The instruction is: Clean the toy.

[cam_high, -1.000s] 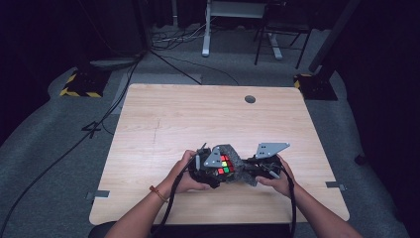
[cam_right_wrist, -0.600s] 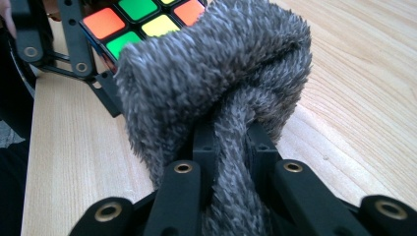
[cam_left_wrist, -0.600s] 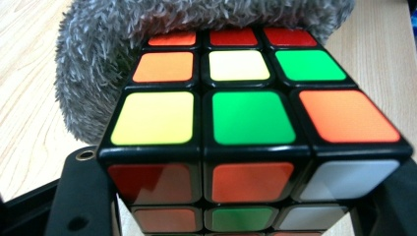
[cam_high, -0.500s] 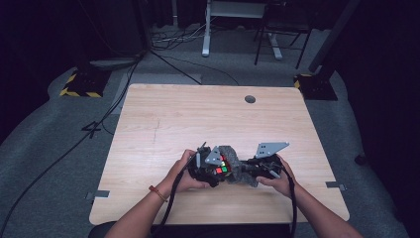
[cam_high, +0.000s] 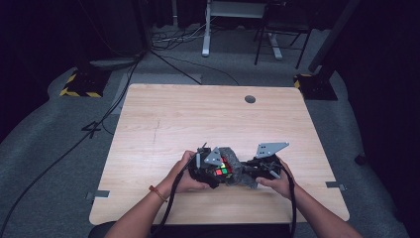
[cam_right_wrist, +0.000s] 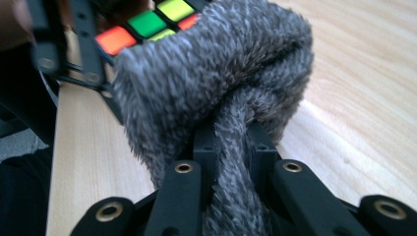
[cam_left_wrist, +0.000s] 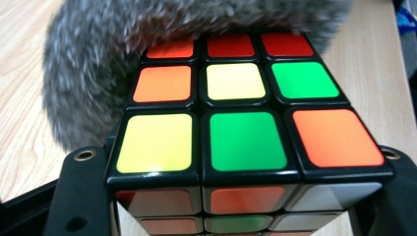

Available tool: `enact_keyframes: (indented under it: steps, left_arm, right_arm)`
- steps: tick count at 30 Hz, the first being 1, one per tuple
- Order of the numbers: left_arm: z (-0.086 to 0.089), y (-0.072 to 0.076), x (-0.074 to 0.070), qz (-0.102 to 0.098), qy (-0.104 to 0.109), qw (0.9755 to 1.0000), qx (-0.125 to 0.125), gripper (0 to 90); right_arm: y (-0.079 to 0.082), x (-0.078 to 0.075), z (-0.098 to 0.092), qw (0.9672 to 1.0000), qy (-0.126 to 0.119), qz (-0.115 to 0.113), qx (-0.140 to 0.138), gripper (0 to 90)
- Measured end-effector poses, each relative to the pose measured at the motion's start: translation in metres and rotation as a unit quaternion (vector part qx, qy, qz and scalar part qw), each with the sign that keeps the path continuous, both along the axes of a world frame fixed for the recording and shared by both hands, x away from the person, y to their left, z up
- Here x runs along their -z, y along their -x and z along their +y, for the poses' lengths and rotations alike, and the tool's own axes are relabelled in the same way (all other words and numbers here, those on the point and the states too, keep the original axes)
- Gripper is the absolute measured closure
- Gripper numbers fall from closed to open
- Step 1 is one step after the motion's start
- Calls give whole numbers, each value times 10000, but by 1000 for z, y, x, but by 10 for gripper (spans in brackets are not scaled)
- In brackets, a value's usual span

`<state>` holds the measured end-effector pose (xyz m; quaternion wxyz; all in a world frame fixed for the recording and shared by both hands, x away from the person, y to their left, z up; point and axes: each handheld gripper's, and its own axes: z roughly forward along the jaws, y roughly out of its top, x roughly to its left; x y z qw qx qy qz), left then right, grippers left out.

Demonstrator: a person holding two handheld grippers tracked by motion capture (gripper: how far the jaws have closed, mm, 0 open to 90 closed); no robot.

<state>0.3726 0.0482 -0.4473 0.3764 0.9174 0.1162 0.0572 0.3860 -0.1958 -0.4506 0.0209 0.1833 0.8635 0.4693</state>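
Puzzle cube (cam_left_wrist: pixel 246 142), clamped between the jaws of my left gripper (cam_high: pixel 208 168) near the front edge of the table (cam_high: pixel 198 119), just in front of me. I hold it by two opposite sides so that its coloured top face stays exposed and steady. Grey fluffy cloth (cam_right_wrist: pixel 216 83), pinched tight in the nearly closed jaws of my right gripper (cam_high: pixel 262 171), is bunched into a pad and pressed against the cube's far edge, apparently to wipe it.

The left gripper view shows the top face in detail: yellow, green and orange squares in the near row, with the cloth overhanging the red far row. The right gripper view shows how a twisted fold of cloth runs down between the jaws, and a strip of the cube behind it. The high view gives the layout: both hands meet over the cube, grippers facing each other, though it is too small there to tell exactly where cloth and cube touch.
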Motion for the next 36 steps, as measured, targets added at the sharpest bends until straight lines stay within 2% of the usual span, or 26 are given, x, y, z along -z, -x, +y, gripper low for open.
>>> enact_keyframes:
  steps: [2,4,6,9,10,12,15,18,21,24,27,29,30,32,34,36]
  left_arm:
    - [1,0,-1,103,111,9999,79,326]
    - [2,-2,0,118,83,9999,26,326]
    - [3,-4,0,252,185,9995,73,325]
    - [3,-4,0,243,216,9994,74,325]
    - [3,-3,-1,223,217,9995,100,325]
    - [1,-1,-2,-2,154,9999,6,327]
    - [-1,1,-3,-204,30,9998,36,331]
    - [-4,1,-2,-252,-42,9997,1,332]
    - [-4,-1,-2,-204,13,9998,-66,330]
    - [-3,-2,-1,-207,-46,9997,-126,324]
    - [-2,-4,1,-90,25,9999,-107,315]
    - [-6,-3,4,-148,-151,9997,-102,327]
    - [-9,-1,6,-210,-192,9996,-72,329]
    - [-12,2,8,-341,-348,9988,-40,331]
    - [-12,1,7,-306,-307,9990,-45,332]
    - [-10,1,5,-361,-213,9991,-60,333]
  right_arm:
    - [-1,2,0,10000,36,45,-8,799]
    - [-1,2,1,10000,44,59,-3,801]
    - [-1,2,2,10000,62,60,-12,801]
    - [-1,2,2,9999,96,34,-7,801]
    - [-1,2,1,9999,111,36,8,801]
    - [-2,3,0,9999,105,47,10,801]
    - [-1,3,0,9999,126,34,-16,801]
    - [1,3,2,9999,86,2,-87,801]
    - [4,0,1,9999,69,-143,-63,801]
    - [5,-5,-2,9996,-105,-248,-42,801]
    - [7,-10,-5,9989,-317,-331,-48,801]
    - [8,-12,-5,9980,-537,-280,-191,801]
    - [10,-13,-3,9979,-524,-312,-212,801]
    - [14,-14,1,9980,-341,-444,-295,801]
    - [13,-13,1,9982,-281,-469,-253,800]
    - [10,-14,-3,9985,-263,-442,-178,800]
